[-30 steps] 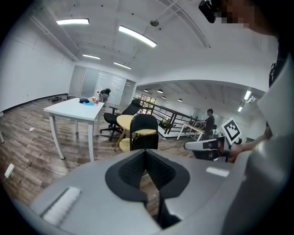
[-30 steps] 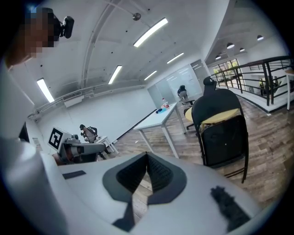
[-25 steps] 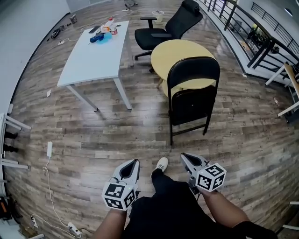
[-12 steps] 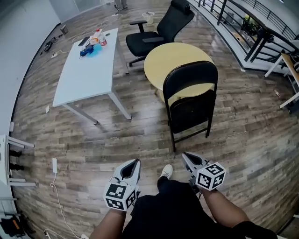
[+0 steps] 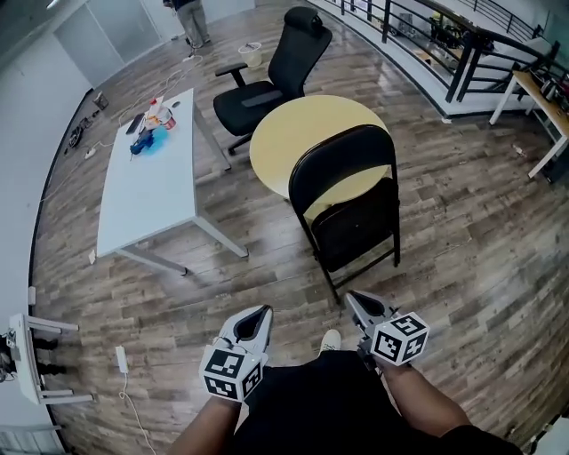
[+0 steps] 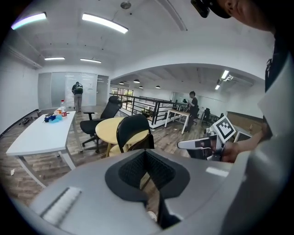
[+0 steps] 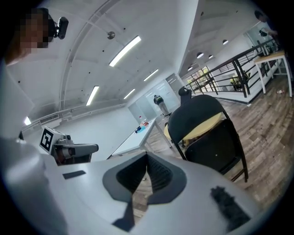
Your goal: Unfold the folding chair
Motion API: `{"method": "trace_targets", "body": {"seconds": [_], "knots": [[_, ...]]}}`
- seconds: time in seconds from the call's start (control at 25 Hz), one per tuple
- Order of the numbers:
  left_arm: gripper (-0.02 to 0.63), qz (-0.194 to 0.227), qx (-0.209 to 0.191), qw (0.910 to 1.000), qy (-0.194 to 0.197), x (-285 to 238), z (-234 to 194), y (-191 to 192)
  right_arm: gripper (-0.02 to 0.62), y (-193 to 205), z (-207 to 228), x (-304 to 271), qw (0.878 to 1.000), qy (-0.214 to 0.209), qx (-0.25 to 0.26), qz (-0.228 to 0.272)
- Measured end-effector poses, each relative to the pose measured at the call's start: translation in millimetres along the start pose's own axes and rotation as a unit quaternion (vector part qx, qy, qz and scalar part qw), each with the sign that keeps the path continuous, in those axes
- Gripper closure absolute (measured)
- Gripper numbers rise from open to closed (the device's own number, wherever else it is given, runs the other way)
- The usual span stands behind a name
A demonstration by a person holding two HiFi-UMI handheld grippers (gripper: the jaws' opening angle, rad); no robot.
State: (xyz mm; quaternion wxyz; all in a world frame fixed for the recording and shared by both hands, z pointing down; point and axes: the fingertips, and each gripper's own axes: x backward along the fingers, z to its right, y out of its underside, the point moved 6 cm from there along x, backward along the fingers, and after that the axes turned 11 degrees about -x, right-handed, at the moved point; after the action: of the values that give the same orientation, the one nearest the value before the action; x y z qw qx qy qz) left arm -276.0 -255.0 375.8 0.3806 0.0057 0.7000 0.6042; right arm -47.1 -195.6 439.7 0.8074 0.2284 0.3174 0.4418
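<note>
Currently folding chair (image 5: 348, 213) at 12 o'clock, folded flat, upright just beside yellow round table (image 5: 302, 133); I judge it propped there to stay standing. Left gripper (image 5: 259, 313) at 7, right gripper (image 5: 354, 299) at 5: both jaws together, empty, short of chair. I judge approach stage.

Round table (image 5: 298, 133) partly behind folding chair (image 5: 342, 155), far person (image 5: 188, 12) cut off

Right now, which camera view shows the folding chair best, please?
The head view: the whole folding chair, backrest to feet. The right gripper view hides its lower left; the left gripper view shows only its top.
</note>
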Motion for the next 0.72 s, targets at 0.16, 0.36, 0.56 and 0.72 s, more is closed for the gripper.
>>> {"method": "trace_targets", "body": {"seconds": [0.16,0.36,0.56,0.72], "knots": [[0.598,0.002,-0.001,0.9997,0.026,-23,-6,-16,0.591,-6,6,7,1.0,0.01,-0.006,0.018],[0.598,-0.001,-0.029,0.9983,0.05,-47,-5,-33,0.591,-10,12,16,0.999,0.025,-0.014,0.034],[0.598,-0.003,-0.047,0.9957,0.08,-72,5,-42,0.591,-13,18,23,0.997,0.038,-0.032,0.057],[0.598,-0.008,-0.069,0.9922,0.103,-91,4,-49,0.591,-19,23,19,0.996,0.051,-0.034,0.066]]}}
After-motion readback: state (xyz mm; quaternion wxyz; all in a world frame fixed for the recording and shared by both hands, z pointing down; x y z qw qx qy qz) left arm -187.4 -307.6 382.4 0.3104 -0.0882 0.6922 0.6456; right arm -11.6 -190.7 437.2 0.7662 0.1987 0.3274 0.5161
